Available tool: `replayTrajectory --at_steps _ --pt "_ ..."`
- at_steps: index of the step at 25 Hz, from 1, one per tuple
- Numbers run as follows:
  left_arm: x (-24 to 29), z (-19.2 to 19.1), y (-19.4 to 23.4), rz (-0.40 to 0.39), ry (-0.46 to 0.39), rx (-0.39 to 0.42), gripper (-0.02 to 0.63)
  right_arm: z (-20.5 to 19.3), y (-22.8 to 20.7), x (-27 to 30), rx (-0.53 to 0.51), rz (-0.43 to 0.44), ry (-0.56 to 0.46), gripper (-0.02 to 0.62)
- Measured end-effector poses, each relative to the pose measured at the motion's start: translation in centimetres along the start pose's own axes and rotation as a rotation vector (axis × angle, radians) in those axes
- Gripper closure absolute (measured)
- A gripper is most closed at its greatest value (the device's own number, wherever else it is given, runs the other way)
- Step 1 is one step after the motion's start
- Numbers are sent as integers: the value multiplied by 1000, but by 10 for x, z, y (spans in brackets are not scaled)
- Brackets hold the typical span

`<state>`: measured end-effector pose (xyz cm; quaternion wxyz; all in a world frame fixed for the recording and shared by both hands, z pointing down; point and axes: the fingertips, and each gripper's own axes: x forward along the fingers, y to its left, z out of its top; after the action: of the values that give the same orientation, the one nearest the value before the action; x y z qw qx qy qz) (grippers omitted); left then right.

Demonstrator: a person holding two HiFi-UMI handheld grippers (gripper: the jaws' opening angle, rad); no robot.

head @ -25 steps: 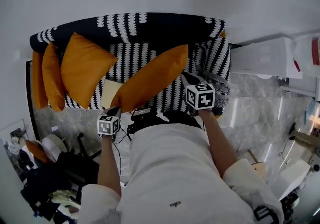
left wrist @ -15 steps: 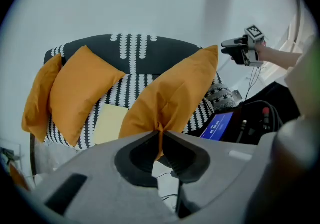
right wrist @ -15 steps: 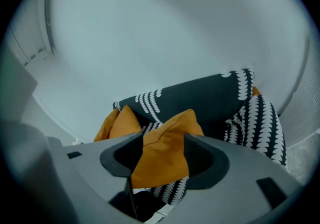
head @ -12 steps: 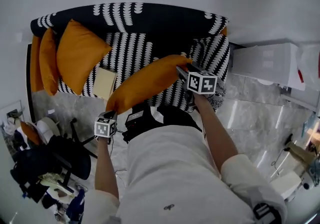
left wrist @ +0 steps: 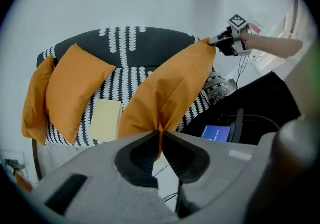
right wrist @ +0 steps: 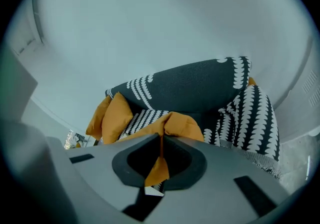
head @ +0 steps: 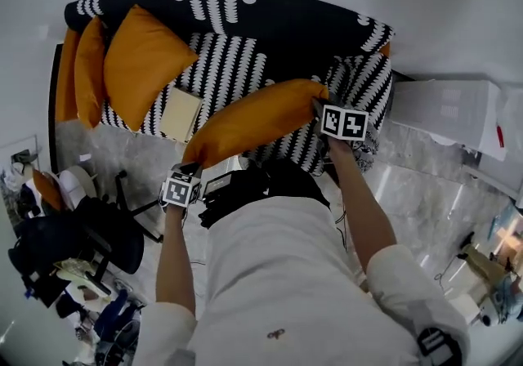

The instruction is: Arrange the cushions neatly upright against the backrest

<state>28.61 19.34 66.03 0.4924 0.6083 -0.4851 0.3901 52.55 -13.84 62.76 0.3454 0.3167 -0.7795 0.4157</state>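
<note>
The left gripper (left wrist: 161,134) is clamped on one corner of the orange cushion (head: 253,121); the right gripper (right wrist: 161,140), its jaws just closing, pinches the opposite corner; the cushion hangs stretched above the sofa (head: 270,25) seat; two more cushions (head: 139,62) lean at the sofa's other end.

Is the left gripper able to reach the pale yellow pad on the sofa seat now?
Probably not yet. The left gripper is shut on a corner of the orange cushion, and the right gripper has just closed its jaws on the far corner. The pad lies uncovered, so only this load hinders.
</note>
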Motion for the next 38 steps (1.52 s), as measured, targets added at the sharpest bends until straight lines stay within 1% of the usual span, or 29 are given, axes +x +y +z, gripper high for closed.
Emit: replayTrajectory --at_steps 5,7,9,10,13,16,20,26,29,33,35,38 --pt "-19 -2 -2 -15 -100 -8 575 -1 11 -24 7 -40 -36 571" --pt "-31 0 2 -7 -163 -39 582 0 12 -36 7 -59 -62 572" --pt "-42 2 5 -27 -228 -70 583 3 13 -45 11 -72 -92 572" --pt "-44 2 4 -43 -244 -70 583 3 14 -49 24 -70 -104 574" --pt "-38 -5 -7 -96 -259 -38 583 -1 12 -56 34 -90 -112 574" --pt "-44 2 -11 -121 -311 -36 583 4 14 -67 17 -118 -148 574" --pt "-60 10 -34 -170 -372 36 583 23 17 -97 -40 -151 -210 574" --pt "-70 24 -97 -283 -410 94 583 60 8 -132 -121 -193 -291 574" --pt "-71 34 -139 -326 -401 129 583 77 -5 -143 -147 -199 -311 574" --pt "-66 52 -198 -383 -373 187 584 99 -32 -150 -197 -203 -301 574" --pt "-60 61 -227 -410 -353 205 584 111 -44 -148 -233 -187 -292 574" --pt "-46 74 -270 -441 -315 243 583 130 -58 -137 -290 -120 -287 574"
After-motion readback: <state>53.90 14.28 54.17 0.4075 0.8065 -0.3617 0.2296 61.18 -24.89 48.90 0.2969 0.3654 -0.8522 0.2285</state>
